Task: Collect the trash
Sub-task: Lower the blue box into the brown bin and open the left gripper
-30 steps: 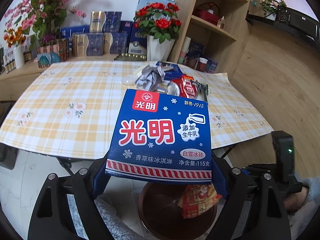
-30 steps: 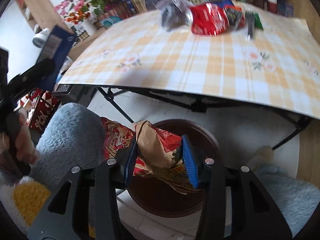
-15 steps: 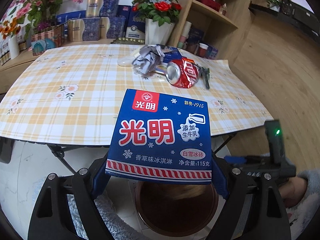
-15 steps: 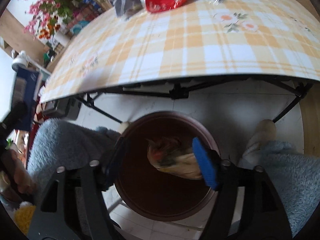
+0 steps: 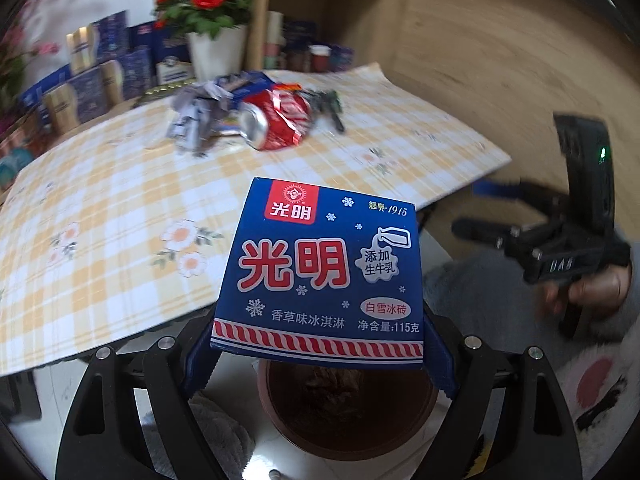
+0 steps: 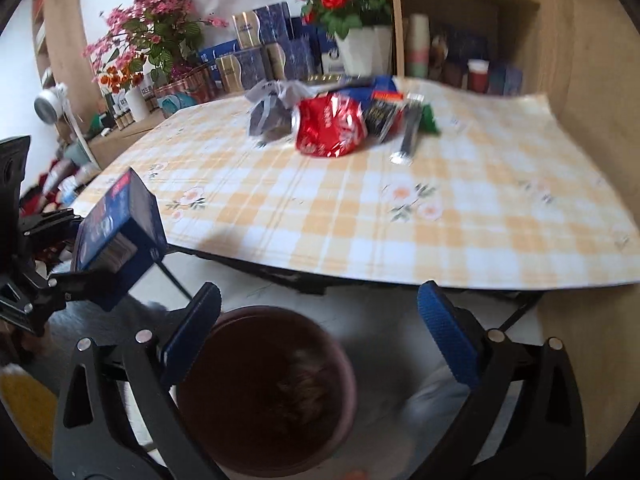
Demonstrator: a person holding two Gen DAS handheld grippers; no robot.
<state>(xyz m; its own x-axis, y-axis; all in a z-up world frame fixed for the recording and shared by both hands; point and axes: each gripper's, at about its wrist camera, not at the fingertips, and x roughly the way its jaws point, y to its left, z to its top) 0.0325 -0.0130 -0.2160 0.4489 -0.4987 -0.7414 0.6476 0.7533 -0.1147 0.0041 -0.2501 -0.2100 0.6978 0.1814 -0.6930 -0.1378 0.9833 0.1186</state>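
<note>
Our left hand-held gripper (image 5: 318, 354) is clenched on a blue ice cream box (image 5: 320, 272), its blue pads pressed against the box's two sides. We hold the box in the air just off the near edge of the table (image 5: 100, 208), directly above a dark brown bin (image 5: 348, 408) that stands on the pale floor. Something brownish lies inside the bin, too blurred for us to name. In the right wrist view the same box (image 6: 120, 236) shows at the far left, tilted, with one end open, gripped between the black fingers of the left tool.

On the table, under its yellow checked cloth with small flowers, the remaining trash sits together toward the far side: a crumpled grey paper wad (image 5: 196, 120) on the left, touching a crushed red can (image 5: 276, 120) that lies on its side with its silvery end toward us, and just right of the can a few dark wrappers (image 6: 400, 120) and a green scrap. Behind them stands a white vase of red roses (image 5: 212, 48), with blue boxes stacked to its left and wooden shelves to its right.

Our right hand-held gripper (image 6: 318, 332) is released, its blue pads spread wide apart with nothing between them. It hangs over the bin (image 6: 264, 392), near the table's front edge.
</note>
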